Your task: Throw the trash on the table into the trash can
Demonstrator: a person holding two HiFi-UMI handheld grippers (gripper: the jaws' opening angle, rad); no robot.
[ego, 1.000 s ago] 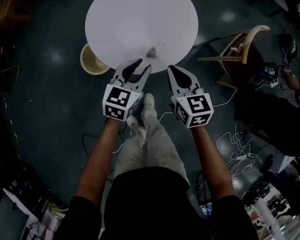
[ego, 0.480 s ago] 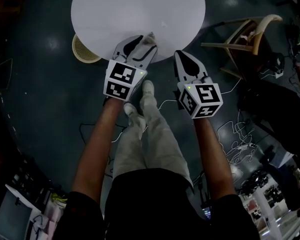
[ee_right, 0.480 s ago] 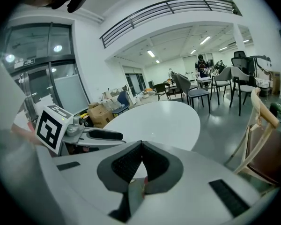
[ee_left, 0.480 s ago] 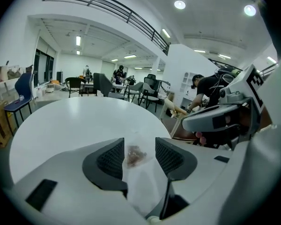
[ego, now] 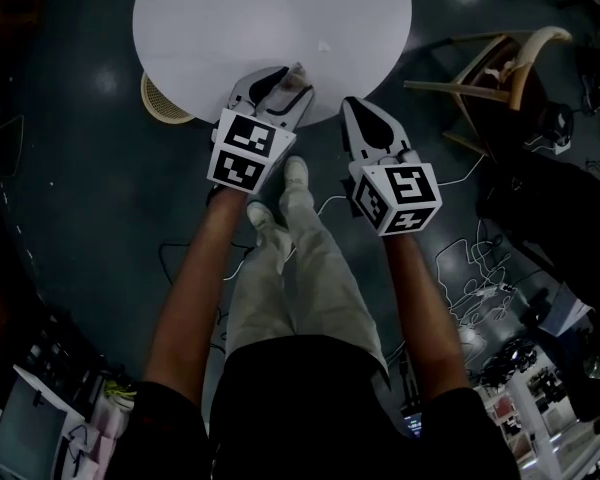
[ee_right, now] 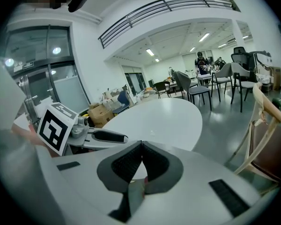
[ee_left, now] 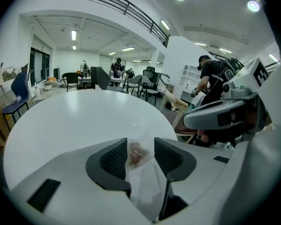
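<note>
From where I stand, the left gripper point(ee_left: 140, 143) is spread wide at the near edge of the white table point(ego: 260, 18). Its jaws have just been opening, and a small clear bag point(ee_left: 137, 156) with brownish crumbs stands between them, not yet squeezed. The right gripper point(ee_right: 141, 146) hangs just to the right, off the table edge, with its tips pressed together on nothing. I'd judge the step in hand to be the pinch. The film looks thin and slippery, so the pads should close squarely across the bag's body, not on its loose top corner, and bite firmly before any lift. The trash can point(ego: 163, 103), a woven basket, sits on the floor at the table's near left and is partly tucked under the rim, so the carry should be short, left and down. Only the head view shows that basket, and it also shows a tiny pale scrap point(ego: 323, 45) farther in on the tabletop. Only the left gripper view shows daylight between pads and bag. The right gripper view alone confirms its own tips meet.
</note>
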